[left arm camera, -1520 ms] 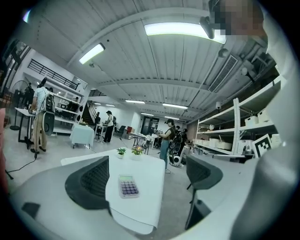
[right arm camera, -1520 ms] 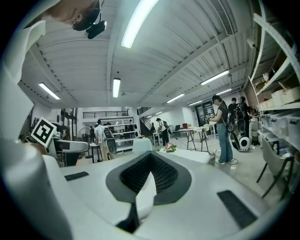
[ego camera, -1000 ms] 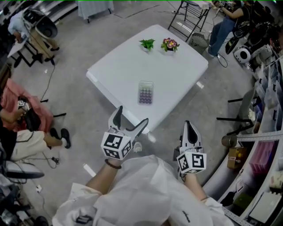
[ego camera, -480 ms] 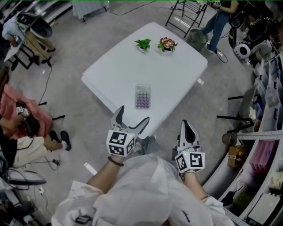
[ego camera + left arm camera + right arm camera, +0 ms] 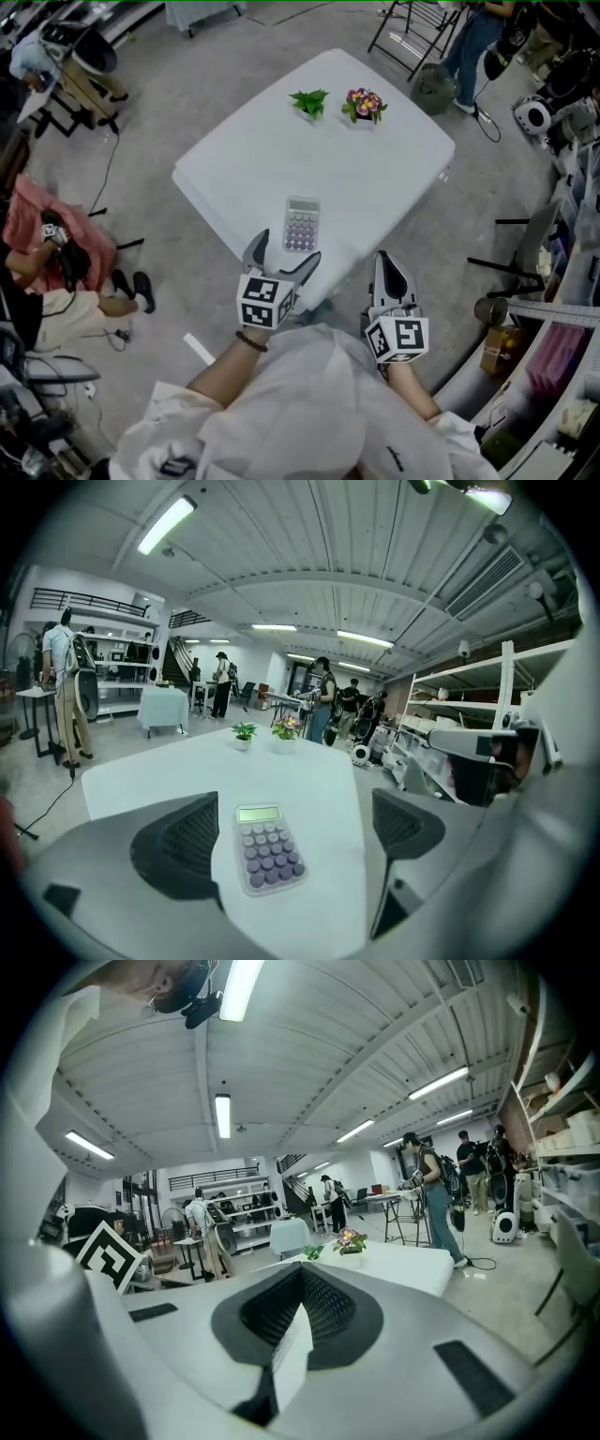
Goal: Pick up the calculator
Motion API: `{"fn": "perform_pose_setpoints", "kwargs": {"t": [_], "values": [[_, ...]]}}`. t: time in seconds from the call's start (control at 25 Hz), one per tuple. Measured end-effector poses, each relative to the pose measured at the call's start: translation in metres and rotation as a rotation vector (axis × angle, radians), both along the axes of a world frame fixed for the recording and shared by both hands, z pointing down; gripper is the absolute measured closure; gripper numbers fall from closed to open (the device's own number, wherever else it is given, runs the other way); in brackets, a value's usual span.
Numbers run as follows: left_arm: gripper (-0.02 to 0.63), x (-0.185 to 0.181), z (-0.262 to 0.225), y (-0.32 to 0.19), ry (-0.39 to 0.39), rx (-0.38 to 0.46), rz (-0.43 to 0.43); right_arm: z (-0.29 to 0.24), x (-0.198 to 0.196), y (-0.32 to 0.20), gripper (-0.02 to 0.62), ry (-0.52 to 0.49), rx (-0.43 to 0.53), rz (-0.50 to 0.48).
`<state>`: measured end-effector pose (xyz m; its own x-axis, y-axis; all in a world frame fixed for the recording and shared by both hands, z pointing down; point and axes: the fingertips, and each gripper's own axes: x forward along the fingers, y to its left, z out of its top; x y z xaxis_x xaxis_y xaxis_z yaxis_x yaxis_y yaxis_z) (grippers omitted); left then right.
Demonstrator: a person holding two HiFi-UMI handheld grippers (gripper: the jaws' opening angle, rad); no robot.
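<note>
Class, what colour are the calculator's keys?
The calculator has purple keys, clearest in the left gripper view.

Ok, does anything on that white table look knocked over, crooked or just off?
Nothing stands out. The calculator lies flat, keys up, near the front edge of the table, merely angled to it. The green plant and the flowering plant stand upright at the far side.

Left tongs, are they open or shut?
Open. In the left gripper view the left tongs show both grey jaws wide apart, with the flat purple-buttoned calculator lying on the white table ahead, not gripped.
</note>
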<state>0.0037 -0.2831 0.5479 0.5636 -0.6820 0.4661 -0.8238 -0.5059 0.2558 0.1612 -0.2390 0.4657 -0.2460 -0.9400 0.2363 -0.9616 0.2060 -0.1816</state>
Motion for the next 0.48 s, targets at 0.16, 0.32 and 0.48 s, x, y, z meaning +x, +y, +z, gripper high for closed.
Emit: {"fn": "perform_pose_setpoints", "kwargs": {"t": [0.16, 0.32, 0.48], "values": [[0.114, 0.010, 0.015, -0.019, -0.029, -0.043, -0.018, 0.013, -0.001, -0.026, 0.577, -0.022, -0.030, -0.056], [0.114, 0.017, 0.027, -0.028, -0.070, -0.080, -0.045, 0.030, -0.001, -0.043, 0.578, -0.036, -0.075, -0.103], [0.114, 0.020, 0.044, -0.037, -0.103, -0.108, -0.068, 0.053, -0.003, -0.056, 0.577, -0.037, -0.125, -0.135]]}}
